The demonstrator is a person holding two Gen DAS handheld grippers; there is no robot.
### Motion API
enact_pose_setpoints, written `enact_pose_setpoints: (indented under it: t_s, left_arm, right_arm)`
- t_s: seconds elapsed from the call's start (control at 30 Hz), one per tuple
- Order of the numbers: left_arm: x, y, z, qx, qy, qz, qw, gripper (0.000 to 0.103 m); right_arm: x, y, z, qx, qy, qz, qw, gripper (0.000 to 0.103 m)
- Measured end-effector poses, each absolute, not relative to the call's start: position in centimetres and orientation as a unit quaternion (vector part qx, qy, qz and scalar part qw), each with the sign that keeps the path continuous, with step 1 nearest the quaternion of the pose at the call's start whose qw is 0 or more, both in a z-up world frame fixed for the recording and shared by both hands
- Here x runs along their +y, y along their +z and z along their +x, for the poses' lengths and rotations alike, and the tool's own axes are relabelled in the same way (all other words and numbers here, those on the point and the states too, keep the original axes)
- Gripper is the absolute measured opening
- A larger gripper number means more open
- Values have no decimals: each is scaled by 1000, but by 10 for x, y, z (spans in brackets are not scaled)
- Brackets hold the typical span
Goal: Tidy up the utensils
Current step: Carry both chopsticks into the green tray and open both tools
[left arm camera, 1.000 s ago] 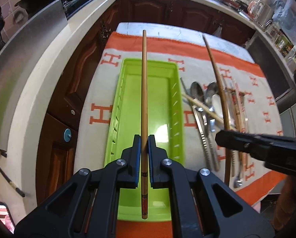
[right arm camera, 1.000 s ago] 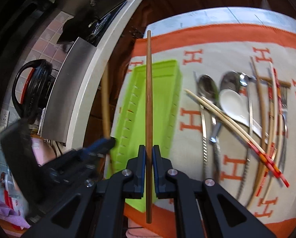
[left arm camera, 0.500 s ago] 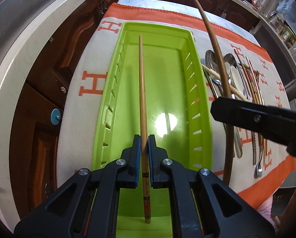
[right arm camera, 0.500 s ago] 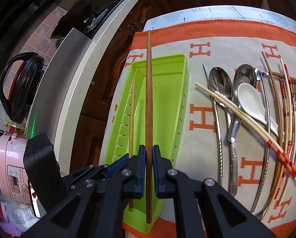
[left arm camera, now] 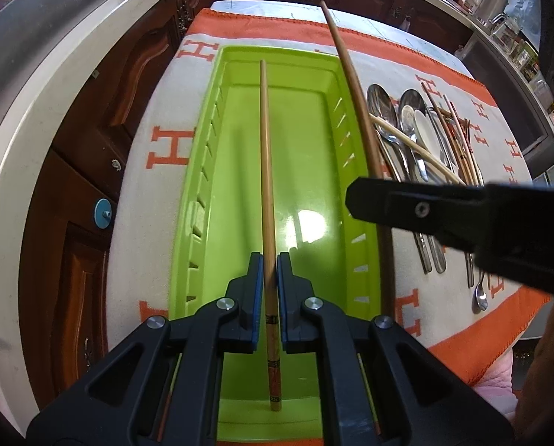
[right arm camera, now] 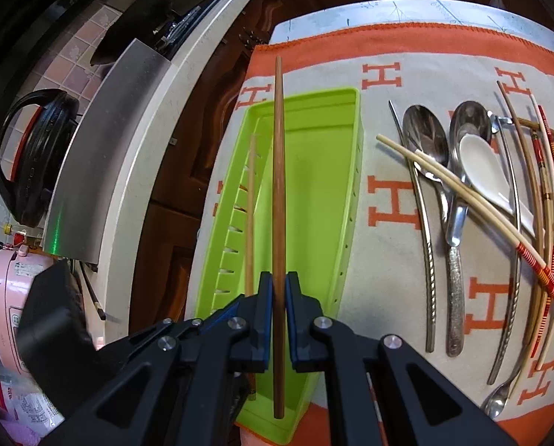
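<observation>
Green plastic tray (left arm camera: 314,156) lies under both my tools: left tool (left arm camera: 270,290) clamps a light bamboo chopstick (left arm camera: 265,171), right tool (right arm camera: 279,308) a dark wooden chopstick (right arm camera: 278,193). I judge lowering and release come next.

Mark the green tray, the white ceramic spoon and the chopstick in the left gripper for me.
green tray (left arm camera: 314,171): left wrist view, bare floor of the tray.
white ceramic spoon (right arm camera: 481,163): right wrist view, its bowl.
chopstick in the left gripper (left arm camera: 265,156): left wrist view, mid-shaft.

Table (right arm camera: 388,11): orange blanket (right arm camera: 407,48), green tray (right arm camera: 314,193), utensils (right arm camera: 459,200).
</observation>
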State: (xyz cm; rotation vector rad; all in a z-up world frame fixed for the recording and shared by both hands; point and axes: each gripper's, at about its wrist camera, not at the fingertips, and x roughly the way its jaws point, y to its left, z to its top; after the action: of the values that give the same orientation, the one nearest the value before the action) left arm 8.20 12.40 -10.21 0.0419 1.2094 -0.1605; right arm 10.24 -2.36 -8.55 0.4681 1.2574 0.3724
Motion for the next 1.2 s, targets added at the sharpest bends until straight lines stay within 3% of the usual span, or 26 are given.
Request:
enact_pose_setpoints:
  t_s: [0.47, 0.83, 1.2]
  left_arm:
    - [129, -90, 89, 562, -63, 5, 825, 6]
    - [123, -83, 83, 562, -62, 9, 825, 10]
    - [116, -75, 77, 559, -67, 10, 826, 10]
  right_arm:
    - [-23, -103, 100, 606, 156, 209, 751, 7]
    - [-31, -105, 84, 611, 177, 239, 734, 19]
    - [-47, -89, 70, 578, 178, 214, 767, 21]
